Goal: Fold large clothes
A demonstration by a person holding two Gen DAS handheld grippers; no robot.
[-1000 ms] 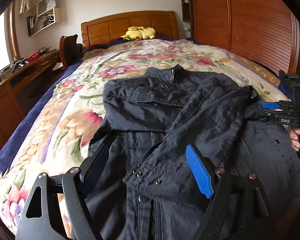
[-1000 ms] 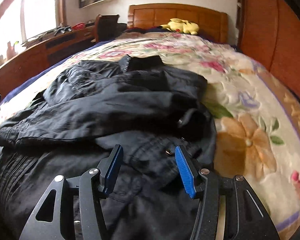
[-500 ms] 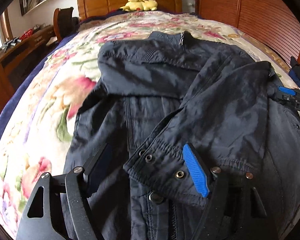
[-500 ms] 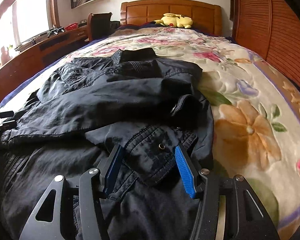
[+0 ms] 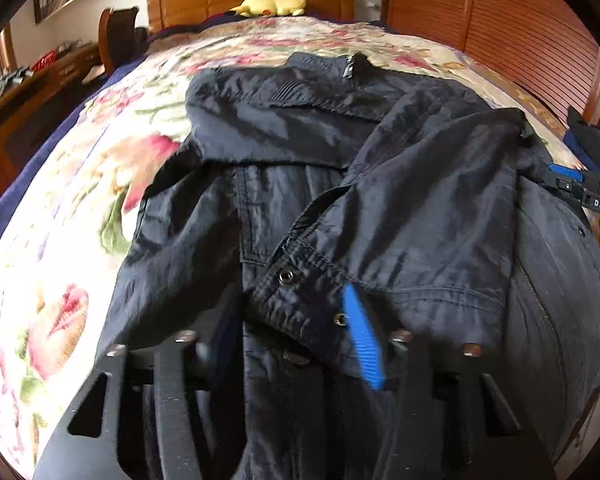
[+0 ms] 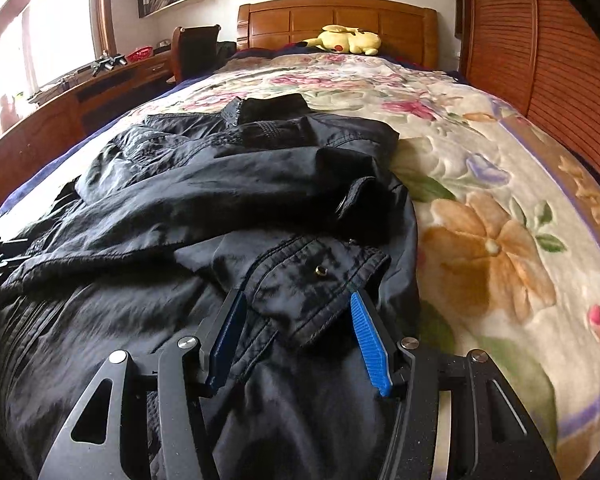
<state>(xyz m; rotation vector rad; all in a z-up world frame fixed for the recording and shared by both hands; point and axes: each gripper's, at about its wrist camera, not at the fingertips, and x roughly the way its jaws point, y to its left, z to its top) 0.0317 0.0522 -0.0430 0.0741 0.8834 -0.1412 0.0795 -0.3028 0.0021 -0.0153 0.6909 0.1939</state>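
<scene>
Dark navy crinkled-nylon jacket (image 5: 380, 184) lies spread on the floral quilted bed cover (image 6: 492, 184), collar toward the wooden headboard (image 6: 336, 20), both sleeves folded across the body. Left gripper (image 5: 288, 332): fingers closing around the snap-buttoned sleeve cuff (image 5: 300, 292); view blurred, so pad contact probably not yet made. Right gripper (image 6: 296, 316): blue-padded fingers spread, the other sleeve's cuff (image 6: 320, 280) lying between them, not pinched. Yellow plush toy (image 6: 348, 40) rests by the headboard.
</scene>
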